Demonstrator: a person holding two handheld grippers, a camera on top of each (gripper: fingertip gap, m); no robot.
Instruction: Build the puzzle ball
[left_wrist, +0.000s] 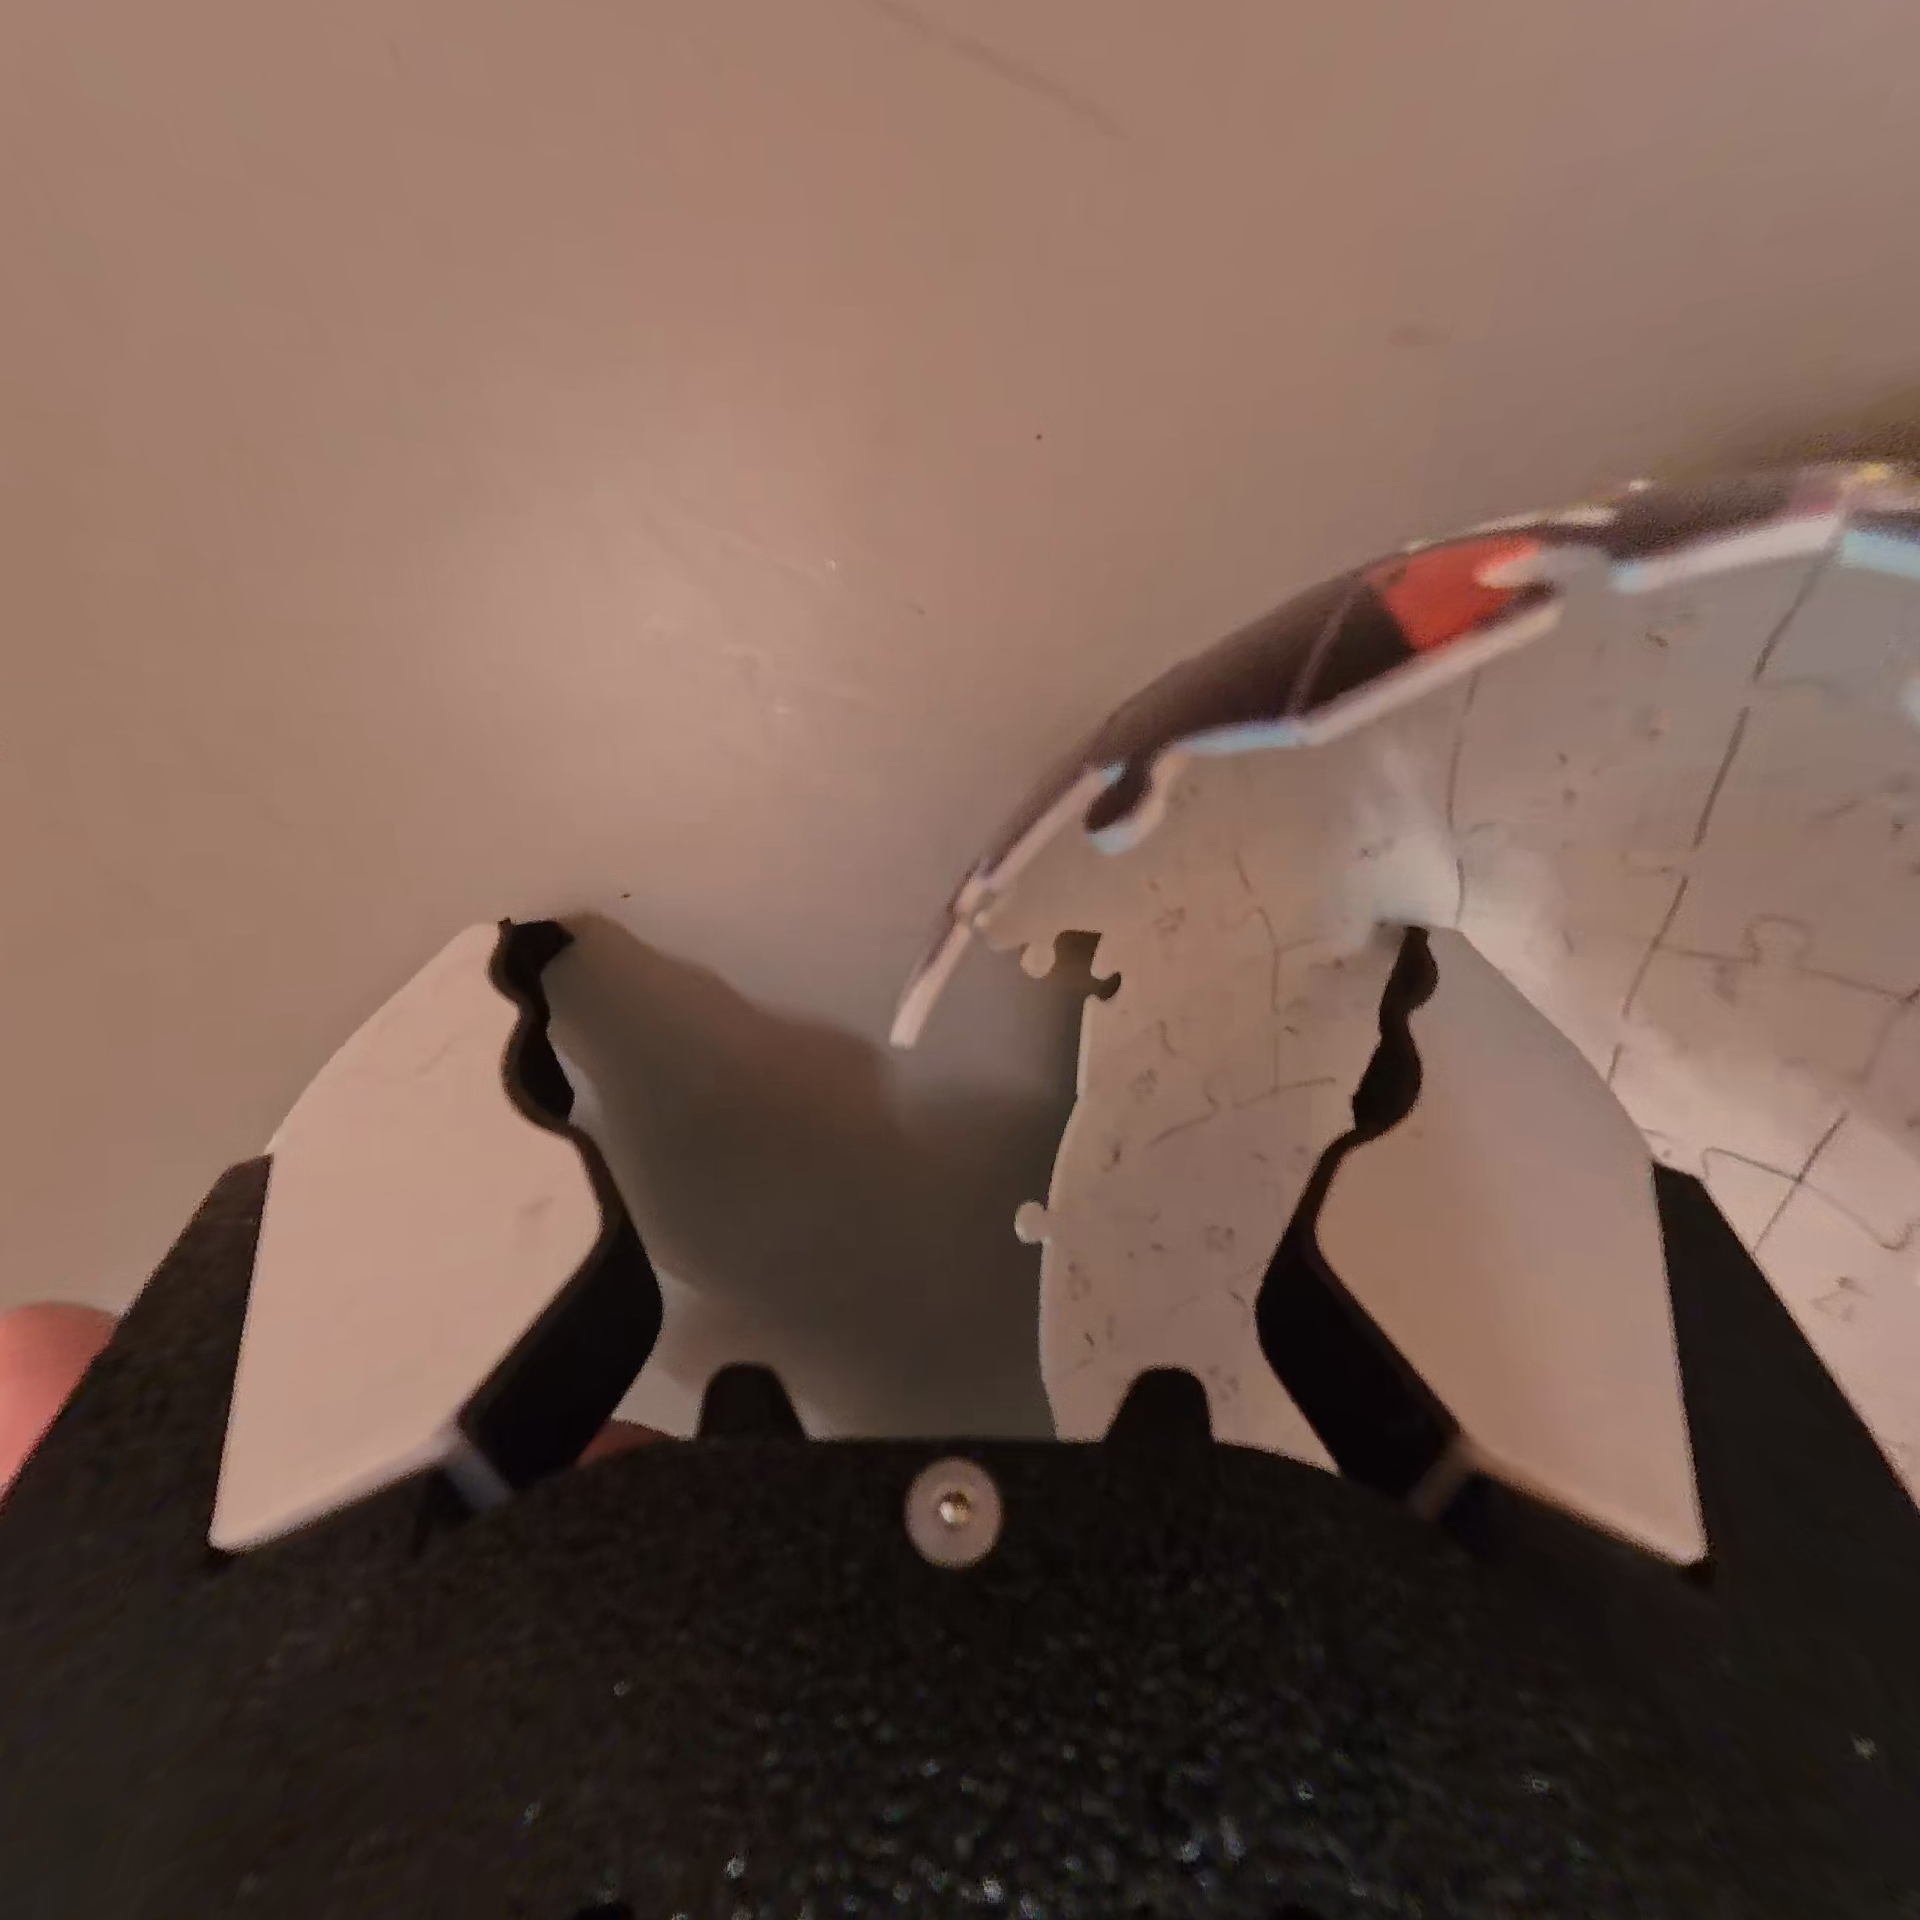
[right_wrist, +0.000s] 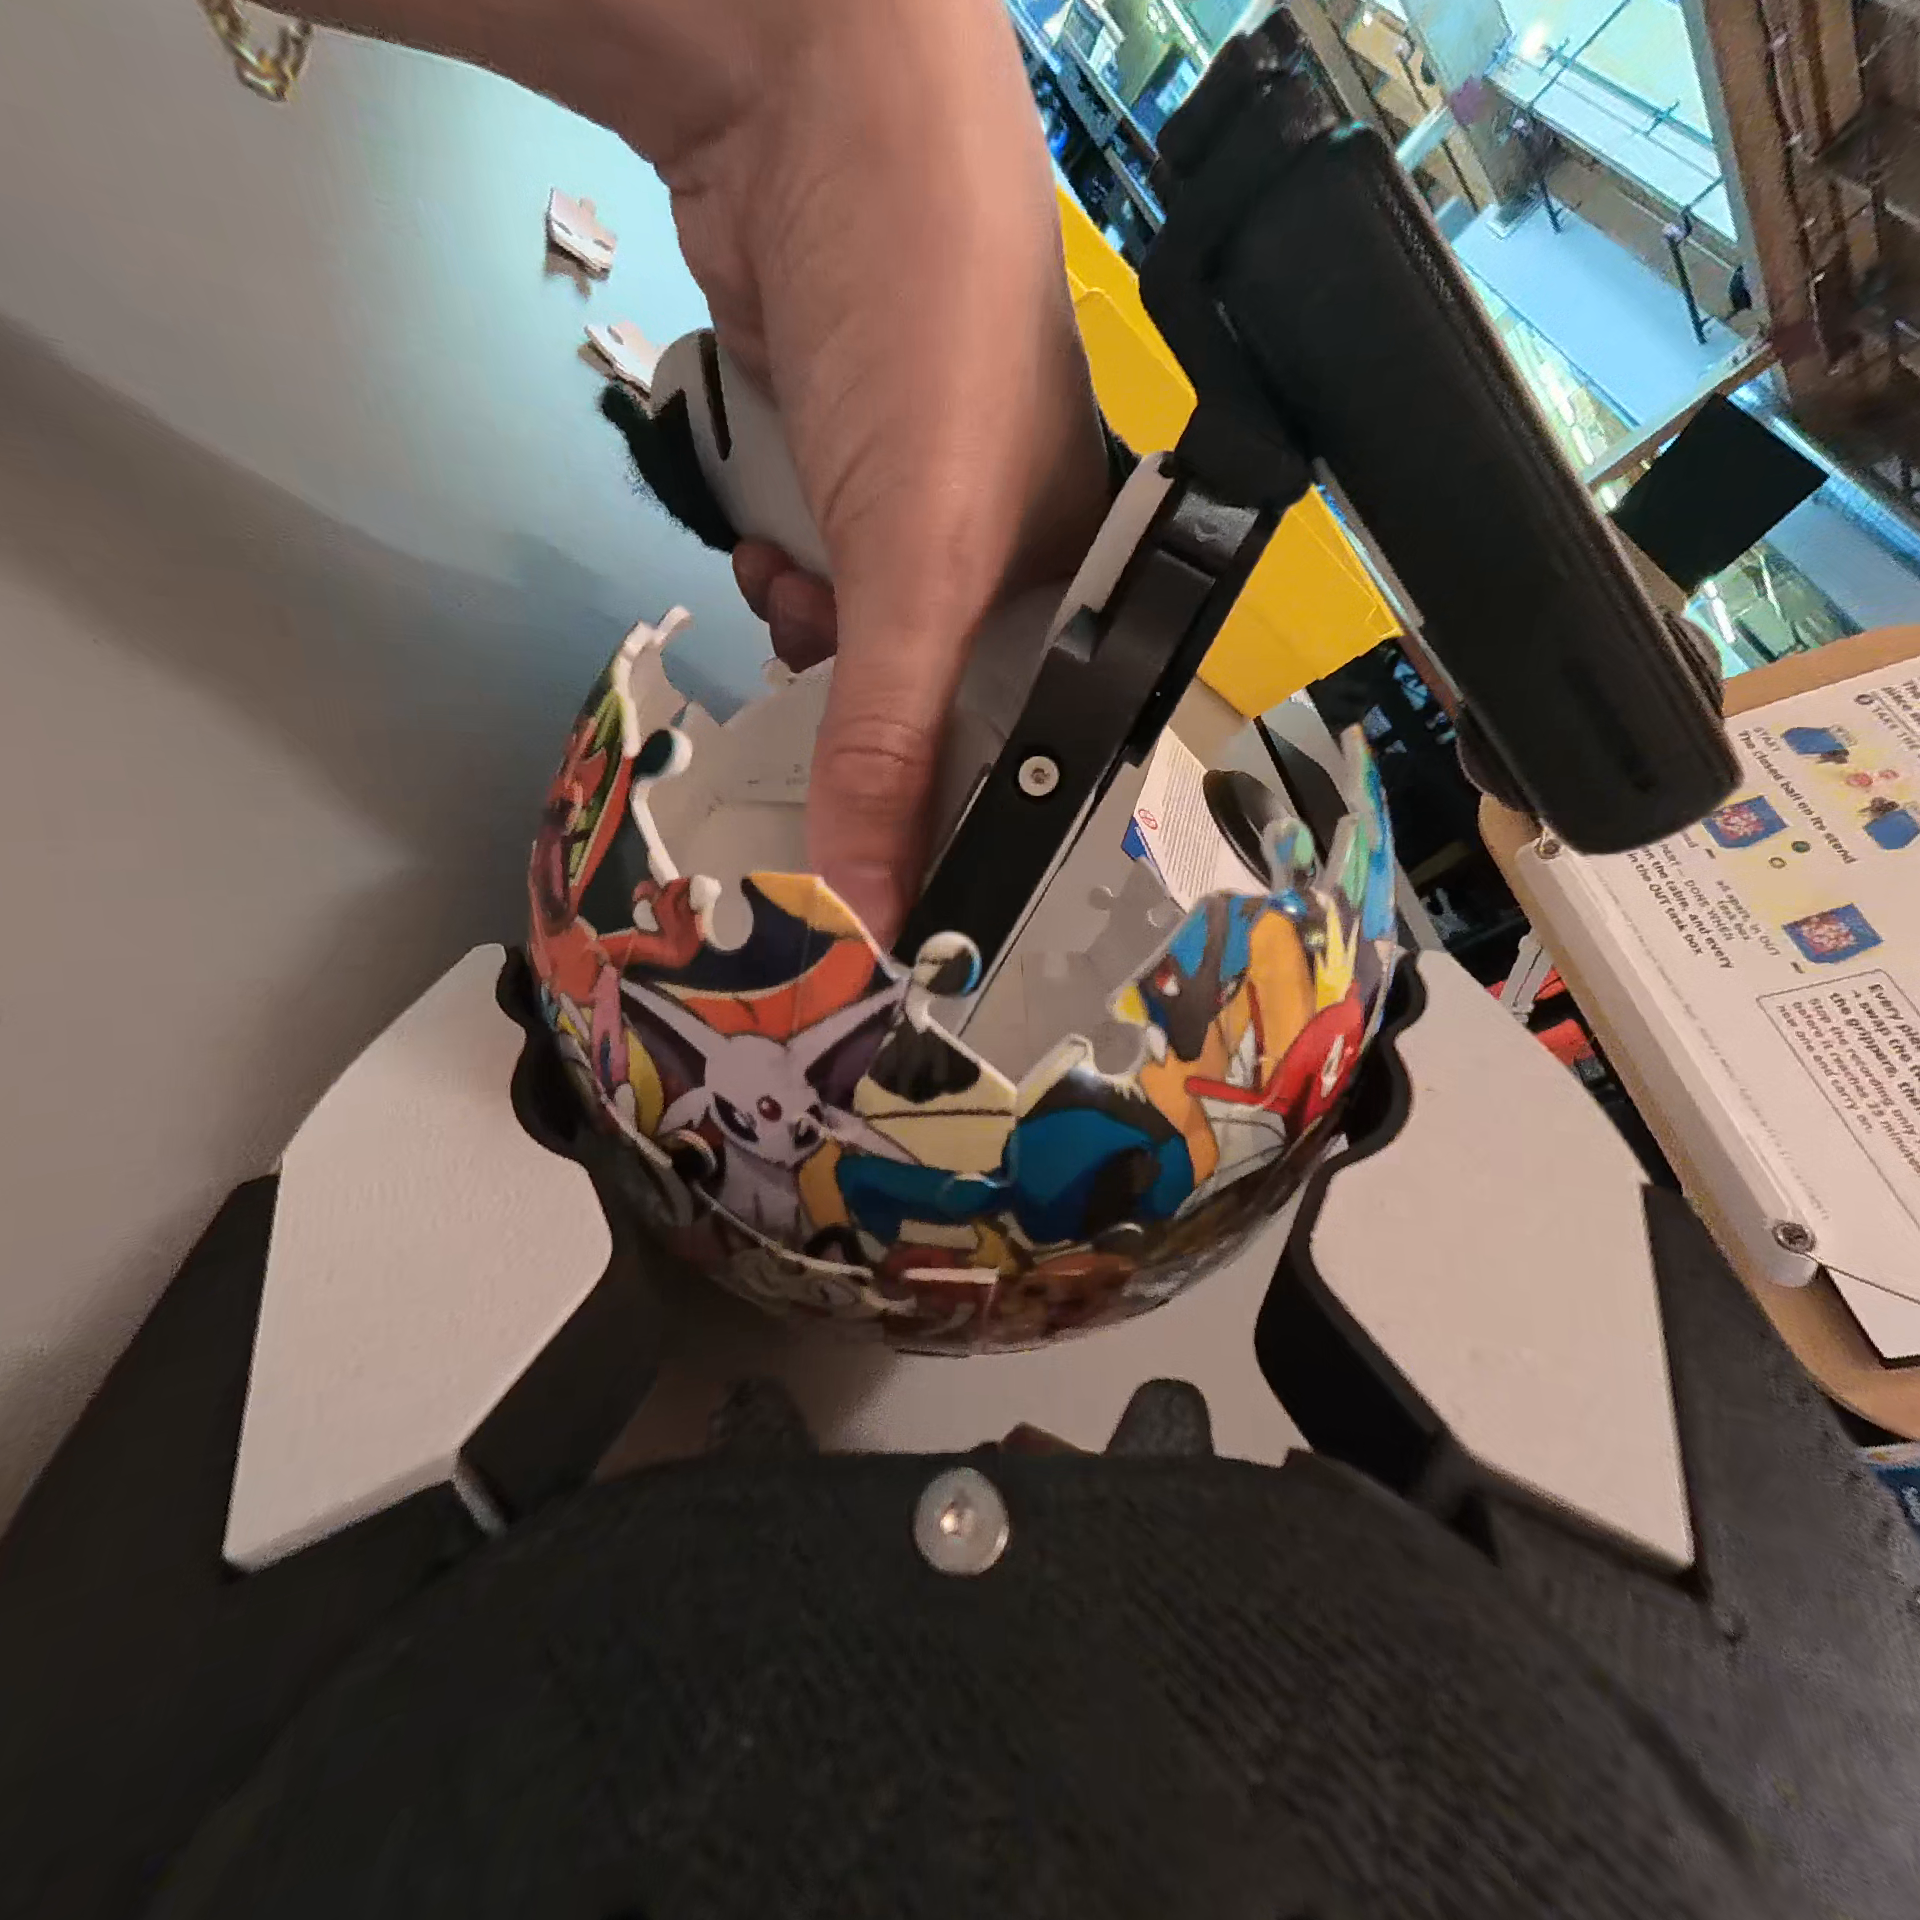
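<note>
Right wrist view: half-built puzzle ball (right_wrist: 935, 1122), colourful cartoon shell, jagged open rim.

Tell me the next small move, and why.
Probably lift the left gripper out of the puzzle ball and head for the loose pieces on the table. It is open and carries nothing, the ball's rim is jagged with gaps, and the right gripper holds the ball.
</note>
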